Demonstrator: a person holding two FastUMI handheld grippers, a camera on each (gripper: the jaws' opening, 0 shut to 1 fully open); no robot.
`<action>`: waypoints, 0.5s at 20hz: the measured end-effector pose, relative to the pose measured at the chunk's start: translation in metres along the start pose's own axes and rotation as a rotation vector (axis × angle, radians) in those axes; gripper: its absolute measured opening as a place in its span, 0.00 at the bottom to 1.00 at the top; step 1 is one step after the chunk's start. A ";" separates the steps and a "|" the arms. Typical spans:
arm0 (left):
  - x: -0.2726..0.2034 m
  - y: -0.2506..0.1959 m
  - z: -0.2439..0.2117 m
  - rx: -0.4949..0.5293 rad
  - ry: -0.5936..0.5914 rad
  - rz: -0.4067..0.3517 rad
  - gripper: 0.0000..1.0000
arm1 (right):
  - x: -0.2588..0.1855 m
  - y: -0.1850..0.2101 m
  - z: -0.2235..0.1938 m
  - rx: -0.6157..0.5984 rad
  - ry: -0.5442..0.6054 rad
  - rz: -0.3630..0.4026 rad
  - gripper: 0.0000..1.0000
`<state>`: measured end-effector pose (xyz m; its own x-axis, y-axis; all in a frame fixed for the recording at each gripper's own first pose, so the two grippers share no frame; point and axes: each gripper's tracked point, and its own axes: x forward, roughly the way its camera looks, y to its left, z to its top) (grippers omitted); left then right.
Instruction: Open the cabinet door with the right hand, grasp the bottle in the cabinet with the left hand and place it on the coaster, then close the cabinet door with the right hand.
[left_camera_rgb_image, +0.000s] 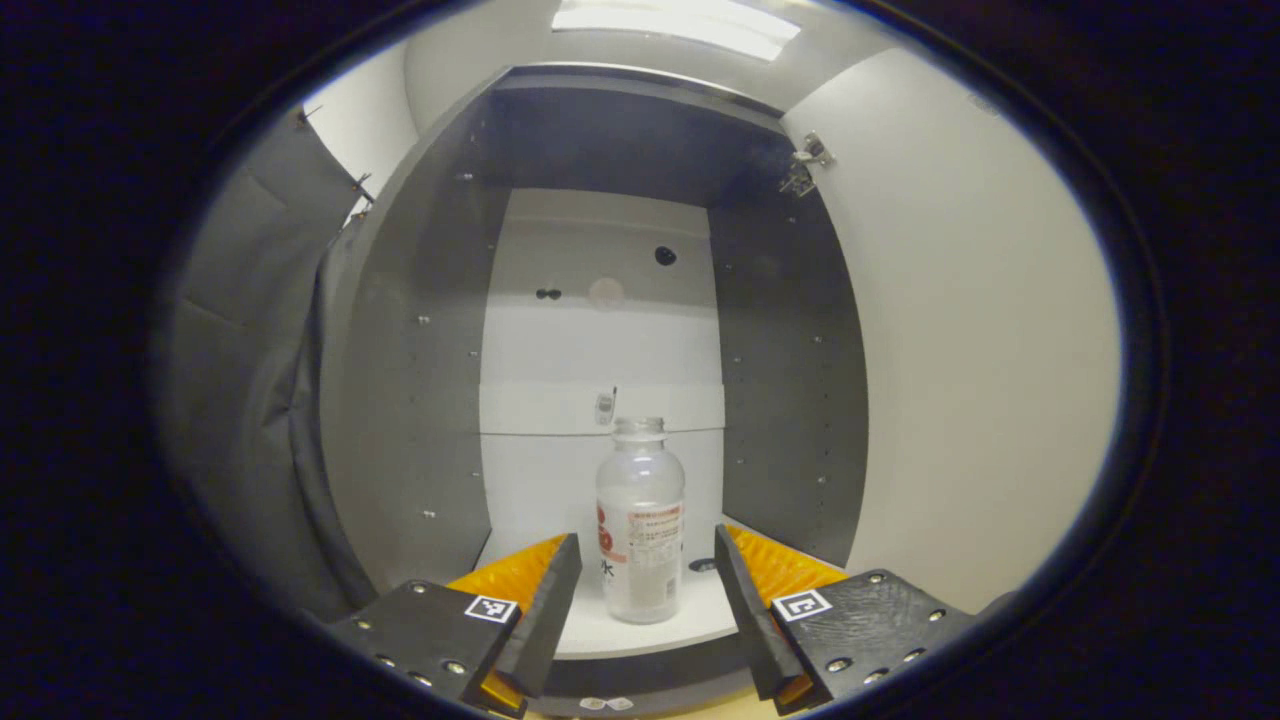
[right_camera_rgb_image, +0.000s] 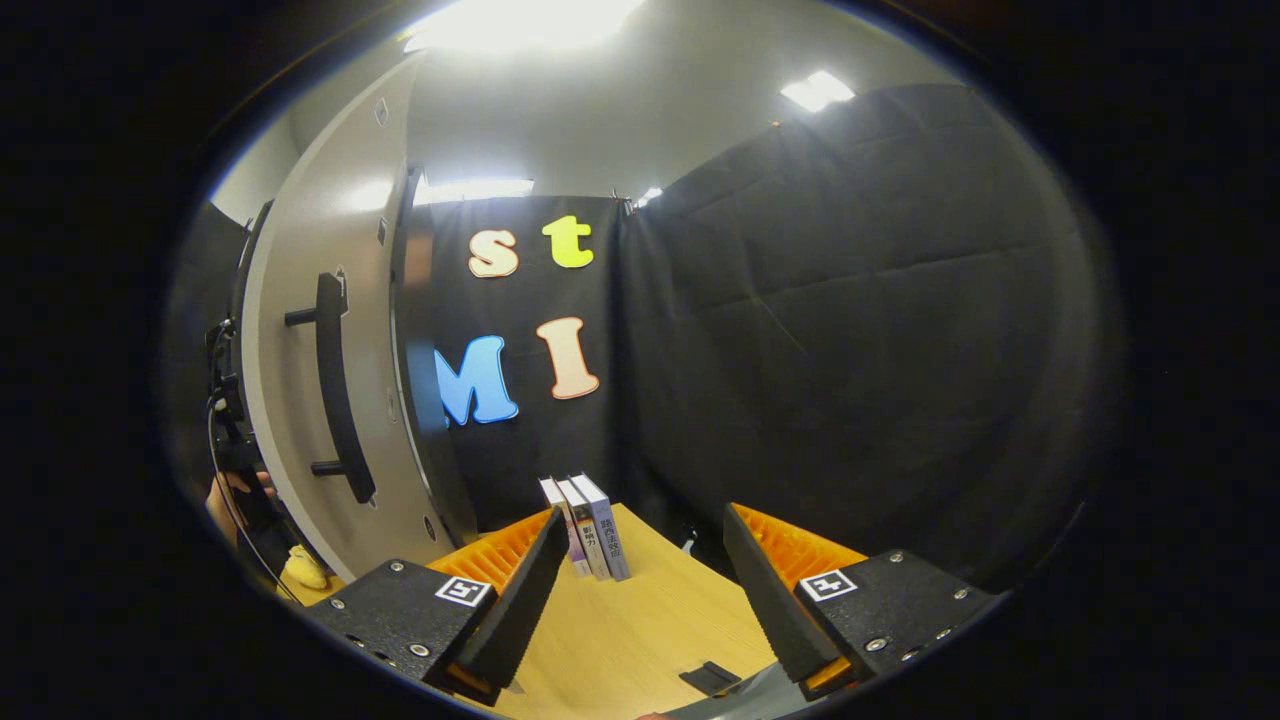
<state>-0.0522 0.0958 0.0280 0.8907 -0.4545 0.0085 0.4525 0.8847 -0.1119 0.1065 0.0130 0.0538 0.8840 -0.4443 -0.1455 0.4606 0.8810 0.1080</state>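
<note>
A clear plastic bottle (left_camera_rgb_image: 640, 520) with a red and white label stands upright on the white floor of the open cabinet (left_camera_rgb_image: 420, 380). My left gripper (left_camera_rgb_image: 646, 575) is open in front of it, one finger on each side of the bottle's lower part and neither touching. The cabinet door (left_camera_rgb_image: 980, 340) stands swung out on the right in the left gripper view. In the right gripper view the same door (right_camera_rgb_image: 300, 330) is on the left, showing its black bar handle (right_camera_rgb_image: 335, 385). My right gripper (right_camera_rgb_image: 640, 570) is open over the wooden table (right_camera_rgb_image: 650, 620), holding nothing.
Three books (right_camera_rgb_image: 588, 525) stand upright at the far edge of the table. A small dark flat object (right_camera_rgb_image: 710, 677) lies on the table near the right gripper. A hand (right_camera_rgb_image: 235, 500) with a cable and a yellow object (right_camera_rgb_image: 300, 568) show past the door's left edge.
</note>
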 end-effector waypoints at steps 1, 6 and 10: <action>0.001 0.000 -0.002 0.006 0.009 -0.008 0.77 | 0.001 0.001 -0.001 0.001 0.001 -0.010 0.96; 0.006 0.000 -0.016 0.005 0.058 -0.011 0.77 | 0.008 0.010 -0.003 -0.016 -0.004 -0.043 0.95; 0.014 -0.003 -0.020 -0.020 0.052 -0.016 0.77 | 0.008 0.018 -0.010 -0.008 0.005 -0.046 0.95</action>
<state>-0.0414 0.0849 0.0087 0.8795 -0.4742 -0.0409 0.4656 0.8750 -0.1323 0.1209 0.0266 0.0444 0.8613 -0.4840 -0.1547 0.5004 0.8607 0.0936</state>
